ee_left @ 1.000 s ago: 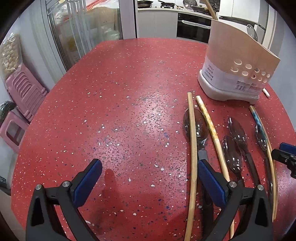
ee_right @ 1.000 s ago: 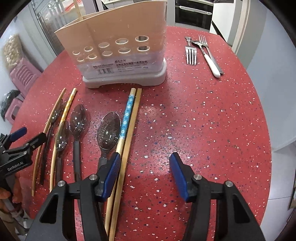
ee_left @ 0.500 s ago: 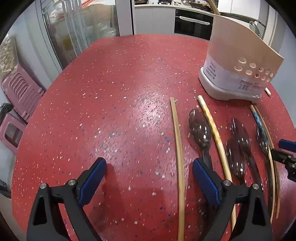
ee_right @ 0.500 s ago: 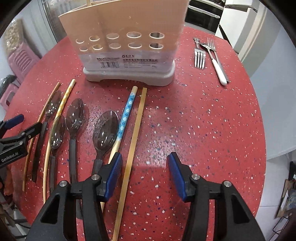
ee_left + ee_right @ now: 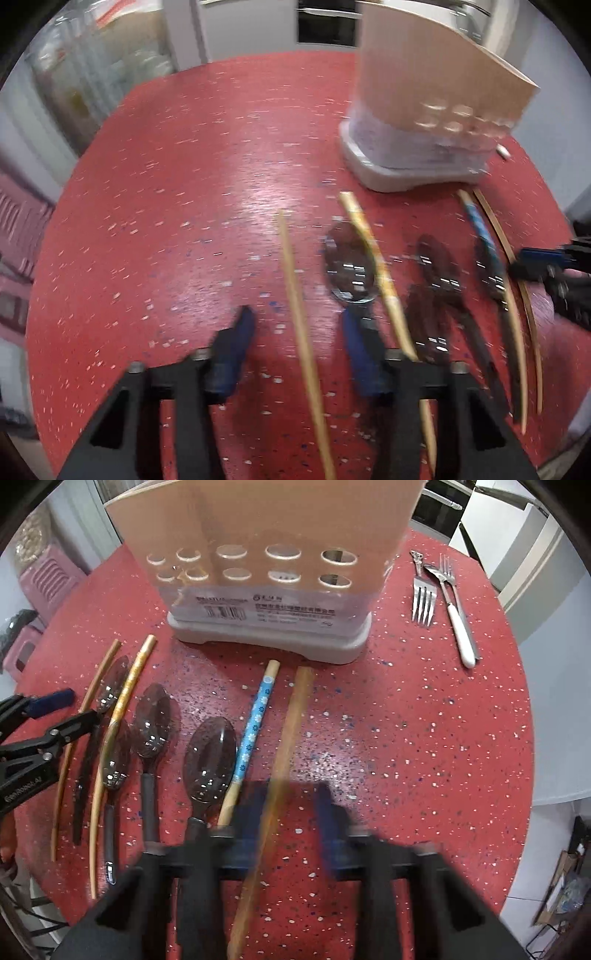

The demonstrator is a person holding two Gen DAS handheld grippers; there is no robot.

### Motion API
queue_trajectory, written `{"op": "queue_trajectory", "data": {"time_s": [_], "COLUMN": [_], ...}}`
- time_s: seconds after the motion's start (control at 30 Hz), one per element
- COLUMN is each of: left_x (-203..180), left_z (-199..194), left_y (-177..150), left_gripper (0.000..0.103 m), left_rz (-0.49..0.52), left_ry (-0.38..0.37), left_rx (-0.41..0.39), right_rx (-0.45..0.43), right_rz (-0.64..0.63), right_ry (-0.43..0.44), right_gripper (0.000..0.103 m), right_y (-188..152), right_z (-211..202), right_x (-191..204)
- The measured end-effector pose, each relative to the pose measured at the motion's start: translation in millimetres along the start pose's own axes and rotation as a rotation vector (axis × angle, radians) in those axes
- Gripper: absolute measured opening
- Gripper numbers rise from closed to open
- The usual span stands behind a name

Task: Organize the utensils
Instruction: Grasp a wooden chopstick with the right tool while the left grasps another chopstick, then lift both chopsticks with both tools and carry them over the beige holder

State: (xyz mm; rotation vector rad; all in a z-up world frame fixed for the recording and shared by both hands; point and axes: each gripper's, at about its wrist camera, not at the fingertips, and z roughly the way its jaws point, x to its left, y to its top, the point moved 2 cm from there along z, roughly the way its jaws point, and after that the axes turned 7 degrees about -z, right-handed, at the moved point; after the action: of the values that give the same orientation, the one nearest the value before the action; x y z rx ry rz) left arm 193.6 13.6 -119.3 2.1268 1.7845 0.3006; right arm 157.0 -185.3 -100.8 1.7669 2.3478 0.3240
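My right gripper [image 5: 290, 790] has just been closing and now clamps tight on the tan wooden chopstick [image 5: 295, 709], which lies just in front of the beige perforated plastic utensil holder [image 5: 266, 572]. I hold it near one end, so it may swing and knock the holder's base. My left gripper [image 5: 295, 321] has just been closing too. It is half open astride the pale bamboo chopstick [image 5: 291, 266], further left of the holder, pads not yet touching, and its right finger may snag the dark plastic spoon [image 5: 351, 273]
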Motion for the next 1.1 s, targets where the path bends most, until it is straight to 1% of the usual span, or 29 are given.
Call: {"op": "queue_trajectory", "data": {"time_s": [0.03,0.07,0.1,0.17,0.27,0.3,0.4,0.43,0.47,0.53,0.63,0.77,0.87,0.93,1.1], "left_x": [-4,-10,-14,-18,-18,-17,-13,-12,-9,-2,7,15,14,15,9], "left_z": [-1,-3,-4,-7,-15,-22,-39,-48,-55,-66,-82,-103,-111,-124,-155], "left_y": [0,-1,-3,-6,-20,-23,-28,-30,-32,-35,-37,-42,-35,-29,-12], "left_gripper": [0.048,0.030,0.030,0.030,0.030,0.030,0.030,0.030,0.030,0.030,0.030,0.030,0.030,0.030,0.030], "left_rz": [0.019,0.027,0.031,0.023,-0.024,-0.040,-0.071,-0.086,-0.097,-0.120,-0.147,-0.171,-0.193,-0.207,-0.205], "left_ry": [-0.004,-0.013,-0.016,-0.013,-0.037,-0.041,-0.056,-0.063,-0.069,-0.084,-0.110,-0.126,-0.144,-0.155,-0.178], "left_rx": [0.004,0.005,0.002,-0.019,-0.054,-0.079,-0.136,-0.159,-0.175,-0.207,-0.247,-0.286,-0.315,-0.346,-0.426], "right_rx": [-0.002,-0.006,-0.011,-0.031,-0.073,-0.087,-0.149,-0.179,-0.196,-0.241,-0.294,-0.366,-0.425,-0.464,-0.541], "right_rz": [0.006,0.008,0.010,0.026,0.040,0.039,0.032,0.033,0.036,0.047,0.062,0.070,0.071,0.073,0.080], "right_ry": [0.010,0.015,0.018,0.054,0.095,0.099,0.112,0.119,0.125,0.146,0.175,0.210,0.220,0.226,0.241], "right_gripper": [0.009,0.008,0.008,0.007,0.007,0.007,0.007,0.007,0.007,0.007,0.007,0.007,0.007,0.007,0.007], "right_y": [0,0,0,-3,-14,-16,-29,-32,-33,-37,-42,-43,-43,-41,-28], "right_z": [0,-1,-1,-2,-10,-13,-28,-35,-35,-45,-57,-73,-87,-100,-124], "right_x": [-1,-2,-3,-8,-14,-15,-17,-18,-11,-13,-16,-21,-22,-24,-28]}}
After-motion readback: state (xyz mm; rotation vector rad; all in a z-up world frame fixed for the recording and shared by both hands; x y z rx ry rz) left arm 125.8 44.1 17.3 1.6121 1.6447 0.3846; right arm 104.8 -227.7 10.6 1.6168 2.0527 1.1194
